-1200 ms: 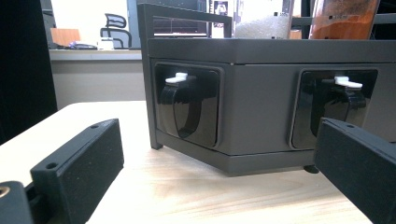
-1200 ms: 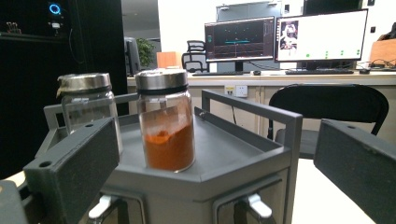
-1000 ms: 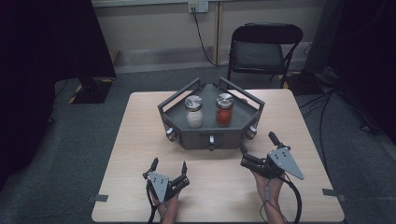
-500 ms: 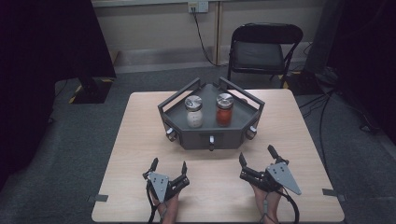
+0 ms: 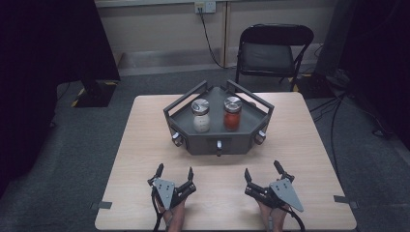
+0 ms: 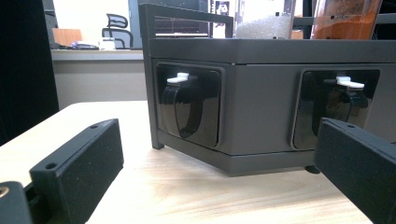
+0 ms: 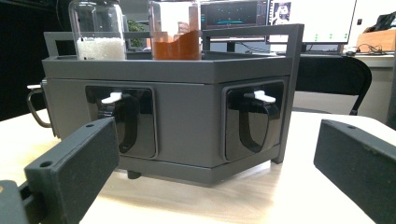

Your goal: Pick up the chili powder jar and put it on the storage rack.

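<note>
Resting near the front edge of the table [image 5: 145, 145], the left gripper [image 5: 174, 175] and the right gripper [image 5: 263, 173] are both standing with jaws spread wide and nothing between them. Both are pointing toward the dark grey rack [image 5: 218, 137] sitting at the middle of the table, well apart from either tool. On its top shelf two jars are standing side by side: a jar of white grains [image 5: 201, 116] on the left and a jar of red-orange powder [image 5: 232, 114] on the right, each with a metal lid on. The left gripper view is looking straight at the rack's front, where a black scoop handle with a white tab [image 6: 184, 105] is sitting in its recess; the right gripper view is showing a similar handle [image 7: 259, 116].

Judging from this, the work is hardly begun: no jar is lifted, no handle is pulled, and neither tool is touching anything. Reaching in, closing on a jar or handle, and moving it are all left to do.
</note>
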Demonstrator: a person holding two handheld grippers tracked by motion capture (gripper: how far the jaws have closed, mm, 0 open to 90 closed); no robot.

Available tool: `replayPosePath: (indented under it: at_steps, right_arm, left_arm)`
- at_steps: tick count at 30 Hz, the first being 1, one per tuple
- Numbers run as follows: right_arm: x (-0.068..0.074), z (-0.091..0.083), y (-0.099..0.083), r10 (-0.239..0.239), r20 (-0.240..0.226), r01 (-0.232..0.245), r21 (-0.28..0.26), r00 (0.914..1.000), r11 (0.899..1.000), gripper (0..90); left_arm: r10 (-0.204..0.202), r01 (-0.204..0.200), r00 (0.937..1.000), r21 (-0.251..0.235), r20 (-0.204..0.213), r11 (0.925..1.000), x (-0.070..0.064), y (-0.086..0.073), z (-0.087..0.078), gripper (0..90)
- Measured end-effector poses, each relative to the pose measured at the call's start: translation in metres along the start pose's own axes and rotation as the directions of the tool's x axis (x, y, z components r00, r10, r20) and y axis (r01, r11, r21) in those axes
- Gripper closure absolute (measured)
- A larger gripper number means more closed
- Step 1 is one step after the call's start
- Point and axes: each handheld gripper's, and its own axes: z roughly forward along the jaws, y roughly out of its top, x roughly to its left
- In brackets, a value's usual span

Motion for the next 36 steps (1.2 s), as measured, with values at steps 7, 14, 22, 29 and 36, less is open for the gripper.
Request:
replayPosePath:
  at_steps: [7,14,22,29,36]
  right_arm:
    - [0.002,-0.003,-0.007,-0.007,0.005,0.007,-0.003,1.0000,1.000,0.0]
    - [0.003,-0.004,-0.011,-0.003,0.019,0.003,0.009,0.9998,1.000,0.0]
    - [0.005,-0.004,-0.013,-0.011,0.020,0.011,0.012,0.9997,1.000,0.0]
    - [0.003,-0.005,-0.014,-0.005,0.022,0.005,0.006,0.9998,1.000,0.0]
    - [0.003,-0.005,-0.014,-0.005,0.022,0.004,0.006,0.9998,1.000,0.0]
  left_arm:
    - [0.000,0.000,1.0000,0.000,0.000,1.0000,0.000,0.000,0.000,1.2]
    - [0.000,0.000,1.0000,0.000,0.001,1.0000,0.000,0.000,0.000,1.2]
    - [0.000,0.000,1.0000,0.000,0.002,1.0000,0.000,0.000,0.000,1.2]
    - [0.000,0.000,1.0000,0.000,0.003,1.0000,0.000,0.000,0.000,1.2]
    - [0.000,0.000,1.0000,0.000,0.005,1.0000,0.001,0.000,0.000,1.2]
